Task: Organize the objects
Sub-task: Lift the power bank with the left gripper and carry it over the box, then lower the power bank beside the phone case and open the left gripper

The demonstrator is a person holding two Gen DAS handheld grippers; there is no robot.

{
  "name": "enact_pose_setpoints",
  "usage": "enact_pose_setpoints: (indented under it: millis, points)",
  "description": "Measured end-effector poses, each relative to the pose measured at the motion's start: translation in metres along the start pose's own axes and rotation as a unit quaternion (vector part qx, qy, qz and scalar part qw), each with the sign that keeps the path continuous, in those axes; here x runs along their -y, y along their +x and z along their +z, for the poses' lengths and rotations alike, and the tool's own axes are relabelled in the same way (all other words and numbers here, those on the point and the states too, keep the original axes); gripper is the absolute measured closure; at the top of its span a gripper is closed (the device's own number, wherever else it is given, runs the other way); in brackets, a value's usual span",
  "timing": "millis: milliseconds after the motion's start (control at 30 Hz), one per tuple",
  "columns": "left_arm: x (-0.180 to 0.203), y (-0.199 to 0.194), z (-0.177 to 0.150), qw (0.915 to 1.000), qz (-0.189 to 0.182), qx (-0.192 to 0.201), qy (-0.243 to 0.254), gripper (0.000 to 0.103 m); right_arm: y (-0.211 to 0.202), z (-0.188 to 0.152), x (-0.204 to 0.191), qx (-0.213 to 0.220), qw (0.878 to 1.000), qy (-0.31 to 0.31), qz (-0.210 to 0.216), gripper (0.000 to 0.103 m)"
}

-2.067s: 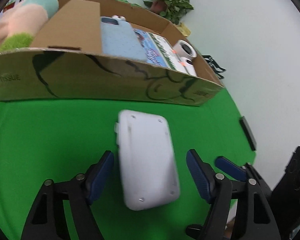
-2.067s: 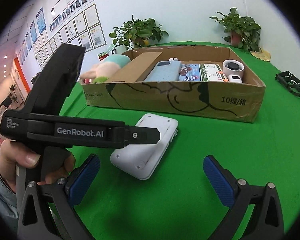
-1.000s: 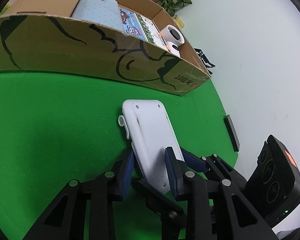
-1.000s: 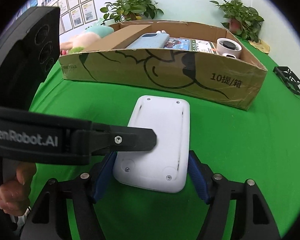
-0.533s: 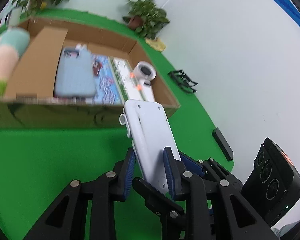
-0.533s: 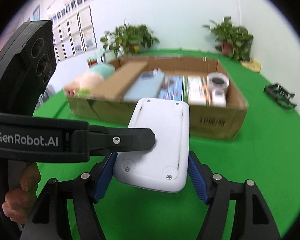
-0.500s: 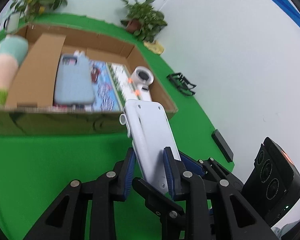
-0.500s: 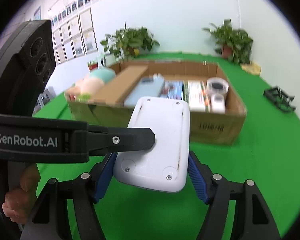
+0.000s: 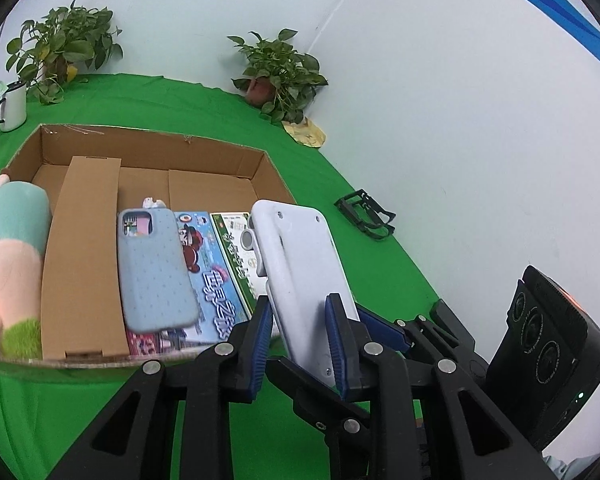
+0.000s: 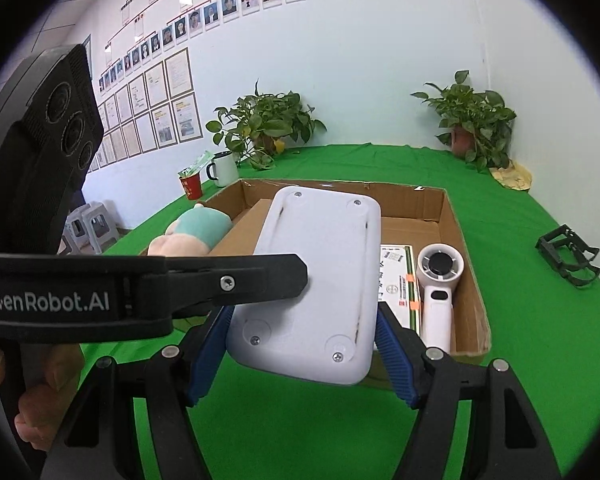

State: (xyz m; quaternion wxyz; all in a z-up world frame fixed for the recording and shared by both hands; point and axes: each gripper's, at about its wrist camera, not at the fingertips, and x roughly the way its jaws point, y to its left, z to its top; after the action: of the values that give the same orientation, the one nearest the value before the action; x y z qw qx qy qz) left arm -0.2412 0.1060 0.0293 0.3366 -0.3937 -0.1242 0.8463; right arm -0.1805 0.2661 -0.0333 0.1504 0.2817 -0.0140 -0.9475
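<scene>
Surface: green table (image 9: 180, 92)
Left gripper (image 9: 300, 340): jaws clamp white device (image 9: 300, 272)
Right gripper (image 10: 304, 352): jaws clamp same device, above cardboard box (image 9: 152, 148)

My left tongs (image 9: 300, 344) and right tongs (image 10: 302, 354) are matte black plastic frames with silver screws and ribbed blue pads (image 10: 394, 360). One arm carries white "GenRobot.AI" lettering beneath a black three-lens camera block, and my bare fingers (image 10: 40, 412) show.

Left gripper (image 9: 300, 340) clamped across white device (image 9: 300, 276), raised. Right gripper (image 10: 304, 356) pinching same device's long sides from below. Bare fingers (image 10: 40, 408) wrapped round left handle.
</scene>
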Motion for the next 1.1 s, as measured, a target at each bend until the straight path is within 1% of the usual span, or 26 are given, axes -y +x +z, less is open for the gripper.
enact_pose_setpoints:
  millis: [200,433,567,667,800,867,933,967,1000,1033,1067,1100]
  points:
    - [-0.027,0.039,0.032,0.9996,0.001,-0.015,-0.024,0.079,0.031,0.020,0.021,-0.033,0.999,0.013,0.013,0.034]
    - [-0.058,0.091,0.065,0.9970,0.016,-0.059,-0.049,0.080,0.080,0.038,0.050,-0.093,0.994,0.048,0.028,0.034]
    - [-0.077,0.114,0.069,0.9933,0.018,-0.087,-0.075,0.080,0.104,0.038,0.061,-0.130,0.988,0.077,0.041,0.034]
    - [-0.095,0.132,0.066,0.9885,0.012,-0.111,-0.102,0.080,0.119,0.033,0.063,-0.155,0.984,0.082,0.035,0.034]
    - [-0.108,0.146,0.056,0.9853,0.017,-0.131,-0.108,0.080,0.135,0.022,0.067,-0.191,0.975,0.105,0.037,0.034]
    - [-0.111,0.147,0.053,0.9850,0.015,-0.132,-0.111,0.079,0.137,0.018,0.066,-0.194,0.975,0.107,0.037,0.033]
    - [-0.111,0.141,0.052,0.9859,0.028,-0.126,-0.106,0.078,0.135,0.016,0.061,-0.188,0.977,0.095,0.032,0.033]
    - [-0.110,0.136,0.051,0.9869,0.041,-0.119,-0.101,0.074,0.135,0.016,0.060,-0.188,0.977,0.092,0.031,0.032]
    - [-0.107,0.130,0.051,0.9883,0.056,-0.110,-0.090,0.069,0.135,0.015,0.057,-0.188,0.978,0.088,0.031,0.032]
    - [-0.104,0.119,0.050,0.9895,0.076,-0.095,-0.079,0.067,0.136,0.016,0.055,-0.188,0.978,0.087,0.033,0.032]
    - [-0.102,0.107,0.049,0.9905,0.089,-0.078,-0.070,0.064,0.135,0.015,0.054,-0.187,0.978,0.087,0.038,0.031]
    - [-0.097,0.093,0.047,0.9920,0.101,-0.053,-0.055,0.059,0.133,0.014,0.053,-0.182,0.979,0.085,0.042,0.031]
